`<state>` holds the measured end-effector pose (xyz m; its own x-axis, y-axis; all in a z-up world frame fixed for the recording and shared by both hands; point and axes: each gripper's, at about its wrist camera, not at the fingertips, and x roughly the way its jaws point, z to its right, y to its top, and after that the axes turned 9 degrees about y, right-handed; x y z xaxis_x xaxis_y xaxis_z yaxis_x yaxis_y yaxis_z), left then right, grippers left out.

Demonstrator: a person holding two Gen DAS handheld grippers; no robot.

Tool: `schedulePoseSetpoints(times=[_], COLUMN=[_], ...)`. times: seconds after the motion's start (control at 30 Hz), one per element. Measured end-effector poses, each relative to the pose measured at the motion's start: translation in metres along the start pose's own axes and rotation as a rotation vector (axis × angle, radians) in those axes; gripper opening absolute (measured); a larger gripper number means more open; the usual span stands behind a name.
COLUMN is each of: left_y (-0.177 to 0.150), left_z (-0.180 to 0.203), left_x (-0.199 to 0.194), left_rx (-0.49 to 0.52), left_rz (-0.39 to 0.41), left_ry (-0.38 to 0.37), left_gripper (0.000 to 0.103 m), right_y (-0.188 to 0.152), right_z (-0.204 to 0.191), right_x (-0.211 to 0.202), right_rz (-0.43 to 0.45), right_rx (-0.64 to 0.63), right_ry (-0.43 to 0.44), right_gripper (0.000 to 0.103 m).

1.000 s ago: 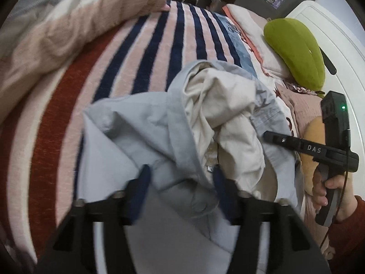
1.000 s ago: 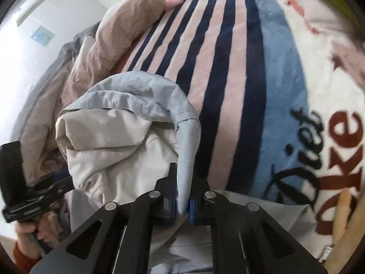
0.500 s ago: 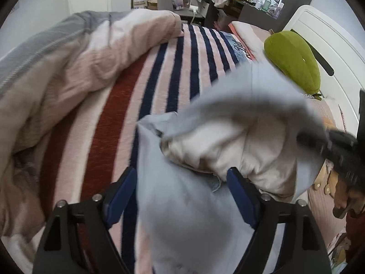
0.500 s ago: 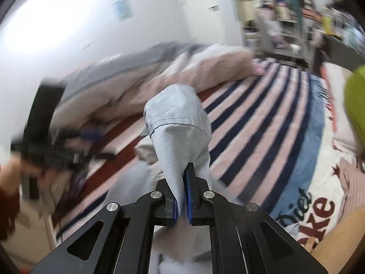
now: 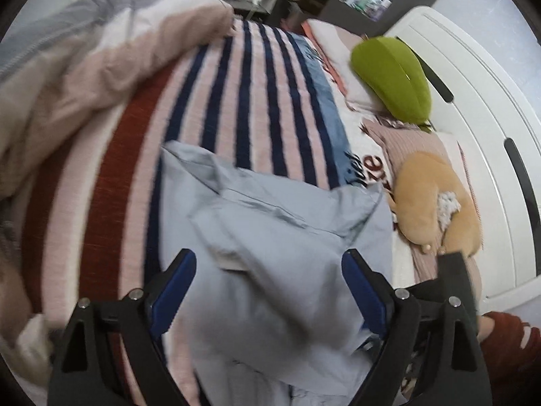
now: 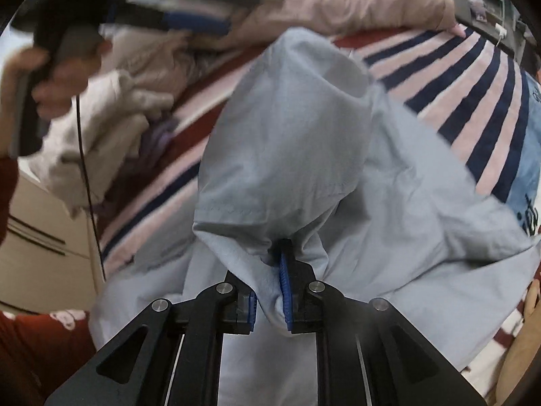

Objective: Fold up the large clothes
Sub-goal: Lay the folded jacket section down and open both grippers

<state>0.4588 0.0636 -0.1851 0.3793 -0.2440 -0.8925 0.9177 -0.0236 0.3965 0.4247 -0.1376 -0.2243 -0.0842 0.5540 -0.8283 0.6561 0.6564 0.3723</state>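
Observation:
A large light blue garment (image 5: pixel 270 230) lies crumpled on the striped bedspread (image 5: pixel 236 101). My left gripper (image 5: pixel 268 284) is open, its blue-padded fingers (image 5: pixel 174 287) spread wide above the cloth, holding nothing. In the right wrist view my right gripper (image 6: pixel 270 297) is shut on a bunched fold of the garment (image 6: pixel 294 155), which hangs draped over and ahead of the fingers. The left gripper (image 6: pixel 192 22) shows blurred at the upper left of that view.
A rumpled pink and grey duvet (image 5: pixel 84 67) is heaped at the left. A green pillow (image 5: pixel 392 74) and a tan plush toy (image 5: pixel 436 203) lie by the white headboard (image 5: pixel 473 101) on the right. A cream cloth pile (image 6: pixel 101 128) sits by the bed edge.
The right gripper swung the held fold over and down toward the near edge, and the cream lining is now hidden. The left gripper stayed open and moved back over the garment.

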Motion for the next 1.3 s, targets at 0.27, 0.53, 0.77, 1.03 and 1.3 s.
schedulePoseSetpoints(times=[0.27, 0.53, 0.77, 1.03, 1.3], left_y=[-0.016, -0.051, -0.055, -0.041, -0.042], left_z=[0.000, -0.023, -0.034, -0.040, -0.035], left_x=[0.041, 0.051, 0.046, 0.030, 0.034], left_rx=[-0.003, 0.013, 0.005, -0.055, -0.028], left_rz=[-0.098, -0.196, -0.196, -0.168, -0.167], left_ry=[0.018, 0.088, 0.104, 0.063, 0.071], left_gripper=[0.079, 0.060, 0.078, 0.079, 0.079], right_y=[-0.018, -0.031, -0.023, -0.018, 0.022], right_z=[0.002, 0.045, 0.123, 0.152, 0.165], right_x=[-0.019, -0.072, -0.033, 0.011, -0.062], right_rz=[-0.053, 0.112, 0.097, 0.118, 0.264], right_rx=[0.087, 0.353, 0.584, 0.682, 0.535], right_ry=[-0.020, 0.062, -0.026, -0.022, -0.315], right_gripper=[0.023, 0.069, 0.069, 0.013, 0.000])
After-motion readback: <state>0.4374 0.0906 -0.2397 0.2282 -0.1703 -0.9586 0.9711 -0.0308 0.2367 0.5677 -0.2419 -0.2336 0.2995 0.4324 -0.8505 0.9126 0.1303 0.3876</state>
